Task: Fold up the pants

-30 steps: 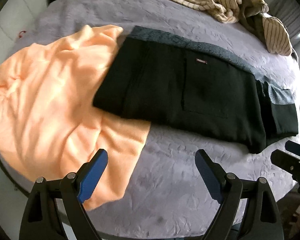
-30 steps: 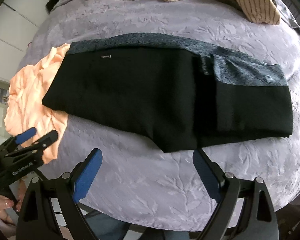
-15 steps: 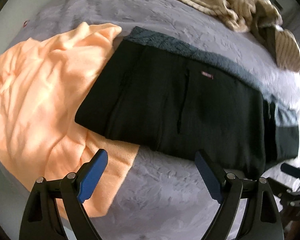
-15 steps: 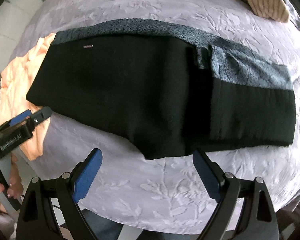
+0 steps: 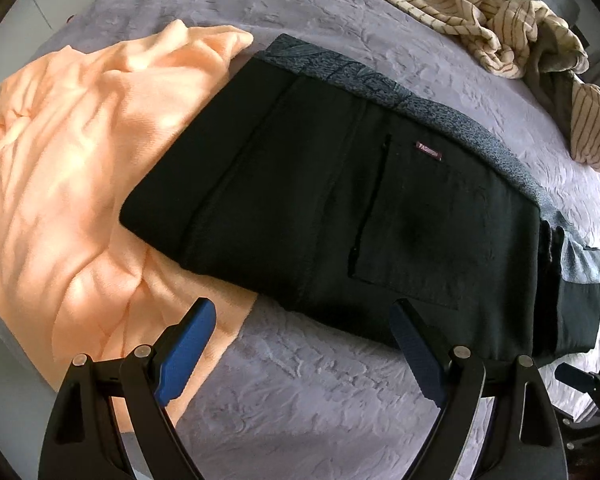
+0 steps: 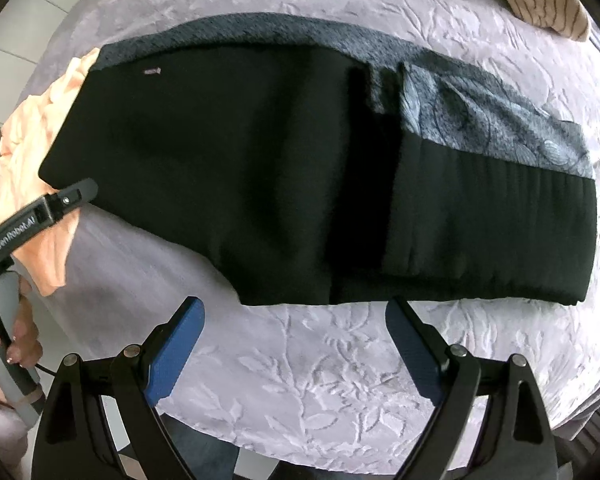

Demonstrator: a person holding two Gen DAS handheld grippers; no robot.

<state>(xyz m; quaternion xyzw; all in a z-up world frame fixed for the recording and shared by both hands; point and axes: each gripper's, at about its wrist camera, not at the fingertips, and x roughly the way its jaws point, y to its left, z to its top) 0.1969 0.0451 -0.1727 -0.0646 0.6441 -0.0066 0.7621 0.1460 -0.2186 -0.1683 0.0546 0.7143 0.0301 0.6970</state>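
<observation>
The black pants (image 5: 340, 208) lie folded into a long band on the grey bedspread, a grey patterned lining showing along their far edge (image 6: 500, 120). In the right wrist view the pants (image 6: 260, 176) fill the middle. My left gripper (image 5: 300, 336) is open and empty, just short of the pants' near edge at their left part. My right gripper (image 6: 296, 332) is open and empty, just short of the near edge towards the right end. The left gripper also shows in the right wrist view (image 6: 60, 200), at the pants' left corner.
An orange garment (image 5: 68, 168) lies on the left, partly under the pants' left end. A striped beige garment (image 5: 480, 12) is heaped at the far right. The bedspread (image 5: 320, 400) runs to its near edge just below the grippers.
Both grippers have moved forward towards the pants, which now loom larger in both views. Both stay open. The pants have not moved.
</observation>
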